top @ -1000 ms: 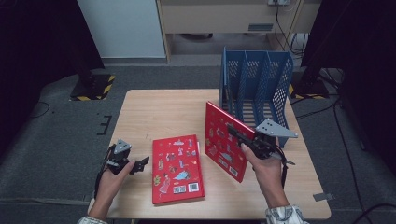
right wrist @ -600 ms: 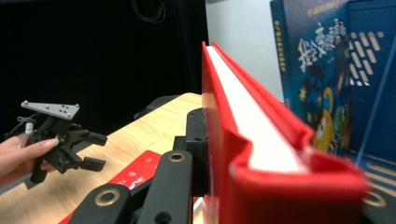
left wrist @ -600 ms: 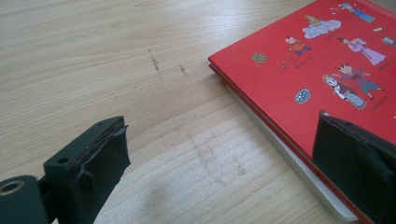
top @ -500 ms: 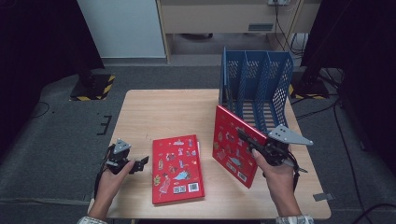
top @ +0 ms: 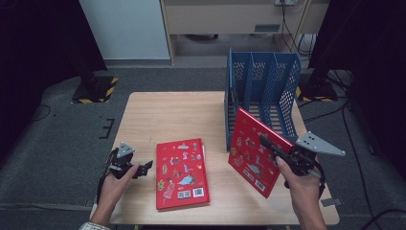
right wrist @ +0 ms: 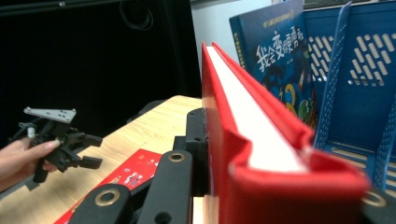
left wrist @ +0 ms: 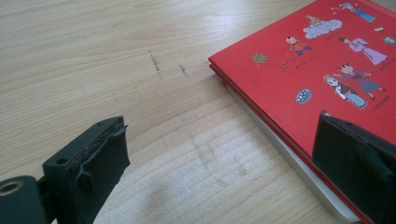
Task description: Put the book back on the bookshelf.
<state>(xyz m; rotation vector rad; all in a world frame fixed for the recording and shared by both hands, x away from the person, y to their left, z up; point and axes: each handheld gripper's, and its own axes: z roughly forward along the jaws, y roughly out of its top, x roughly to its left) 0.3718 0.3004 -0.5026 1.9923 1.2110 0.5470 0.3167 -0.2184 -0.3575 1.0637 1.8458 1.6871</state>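
A red picture book (top: 181, 173) lies flat on the wooden table (top: 167, 115), near its front edge. My left gripper (top: 143, 168) rests just left of it, jaws open and pointing at the book's edge; in the left gripper view (left wrist: 219, 144) the pads straddle that book's corner (left wrist: 327, 70) without pressing it. A second red book (top: 251, 151) stands tilted on edge above the table, with my right gripper (top: 269, 143) shut on it. In the right gripper view this book (right wrist: 243, 121) is clamped edge-on, its white pages showing.
A blue slotted file rack (top: 268, 91) stands at the table's back right, just behind the held book. A dark blue book (right wrist: 280, 56) stands in one of its slots. Bare tabletop lies left of the rack. Dark floor surrounds the table.
My right gripper has carried the upright red book to the right and a little nearer the front edge, slightly higher. The left gripper and the flat book have stayed put.
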